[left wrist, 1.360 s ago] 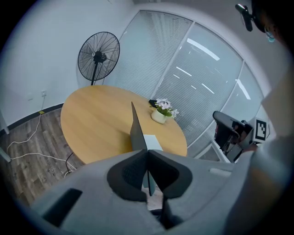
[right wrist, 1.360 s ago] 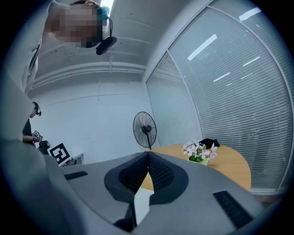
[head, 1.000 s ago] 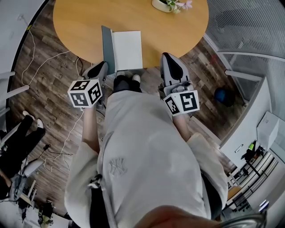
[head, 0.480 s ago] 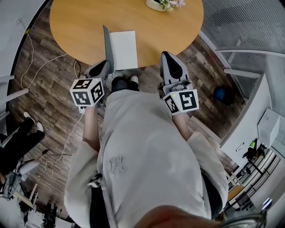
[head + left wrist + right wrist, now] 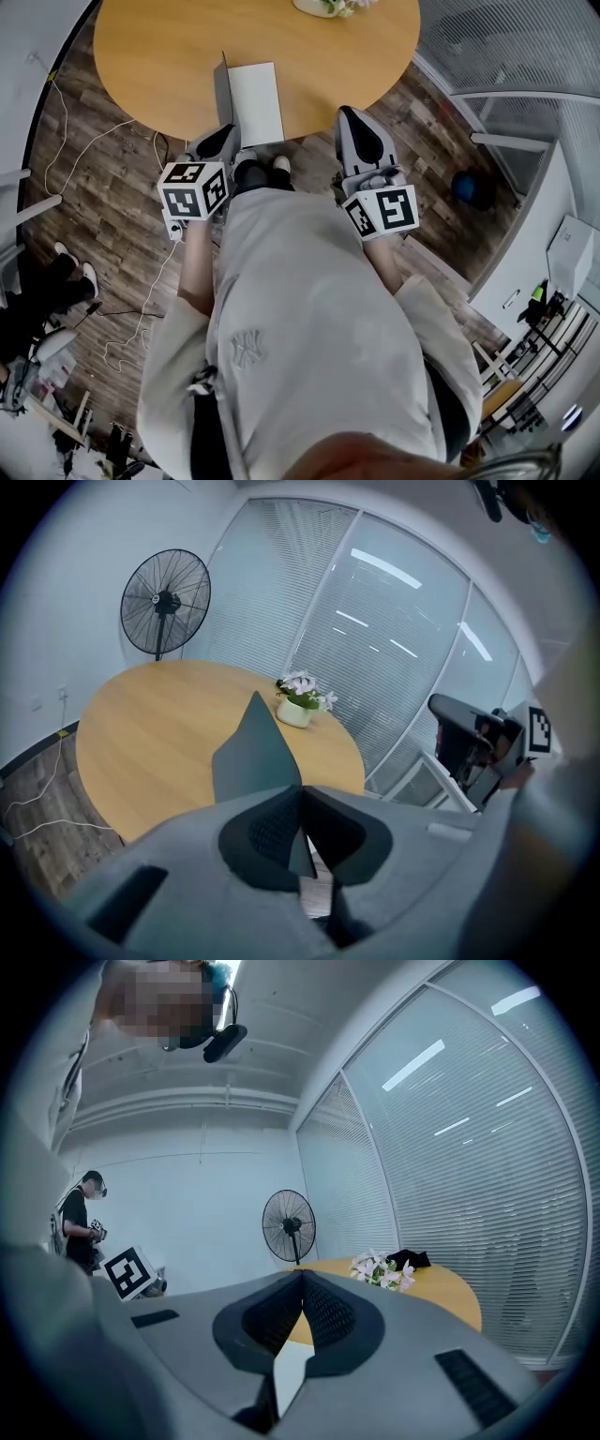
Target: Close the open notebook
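Observation:
The notebook lies at the near edge of the round wooden table, its white page flat and its grey cover standing almost upright on the left. My left gripper sits at the cover's near bottom corner. In the left gripper view the cover rises straight out of the shut jaws, and a grey sliver of it shows between the pads. My right gripper hangs off the table's edge to the right of the page, jaws shut on nothing.
A white pot of flowers stands at the table's far side. A standing fan is behind the table, with glass walls and blinds to the right. Cables trail over the wooden floor at left. Another person stands at far left.
The grey cover has swung from leaning left to nearly upright. My left gripper has shifted right with it. The right gripper has barely moved.

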`<state>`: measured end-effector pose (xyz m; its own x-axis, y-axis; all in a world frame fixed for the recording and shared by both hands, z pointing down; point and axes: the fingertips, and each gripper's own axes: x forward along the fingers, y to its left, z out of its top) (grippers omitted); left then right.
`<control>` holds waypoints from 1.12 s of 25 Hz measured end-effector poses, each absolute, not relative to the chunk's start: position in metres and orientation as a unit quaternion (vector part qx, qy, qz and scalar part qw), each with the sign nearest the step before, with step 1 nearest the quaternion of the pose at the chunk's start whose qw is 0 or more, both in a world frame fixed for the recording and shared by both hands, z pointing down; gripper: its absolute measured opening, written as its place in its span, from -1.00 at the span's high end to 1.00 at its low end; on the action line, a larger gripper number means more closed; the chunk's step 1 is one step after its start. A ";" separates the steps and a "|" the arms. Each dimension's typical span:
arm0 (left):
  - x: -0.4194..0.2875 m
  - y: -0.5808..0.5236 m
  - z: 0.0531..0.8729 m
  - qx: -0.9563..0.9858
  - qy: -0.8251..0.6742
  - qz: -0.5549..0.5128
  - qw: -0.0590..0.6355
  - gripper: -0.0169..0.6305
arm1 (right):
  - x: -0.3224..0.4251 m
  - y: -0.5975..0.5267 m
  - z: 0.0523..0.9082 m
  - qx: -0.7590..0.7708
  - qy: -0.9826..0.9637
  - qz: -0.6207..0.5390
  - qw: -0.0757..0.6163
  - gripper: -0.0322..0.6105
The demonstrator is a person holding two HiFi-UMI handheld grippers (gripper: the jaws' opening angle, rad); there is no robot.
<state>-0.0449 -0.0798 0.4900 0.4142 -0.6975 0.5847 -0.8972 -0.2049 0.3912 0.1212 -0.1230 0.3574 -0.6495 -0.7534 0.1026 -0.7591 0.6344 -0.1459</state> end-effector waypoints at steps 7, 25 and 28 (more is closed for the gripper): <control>-0.024 -0.088 0.502 0.772 -0.501 0.154 0.360 0.88 | 0.131 -0.124 0.363 0.430 -0.898 0.095 0.020 0.92; 0.031 -0.107 0.562 0.782 -0.438 0.224 0.382 0.88 | 0.163 -0.132 0.375 0.462 -0.880 0.107 0.030 0.92; 0.037 -0.110 0.571 0.781 -0.432 0.229 0.388 0.87 | 0.161 -0.132 0.376 0.460 -0.881 0.109 0.032 0.92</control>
<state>0.0368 -0.1103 0.5709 0.5217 -0.4970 0.6934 -0.8528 -0.3265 0.4076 0.1610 -0.1324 0.3761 -0.5743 -0.8036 0.1564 -0.8175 0.5528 -0.1616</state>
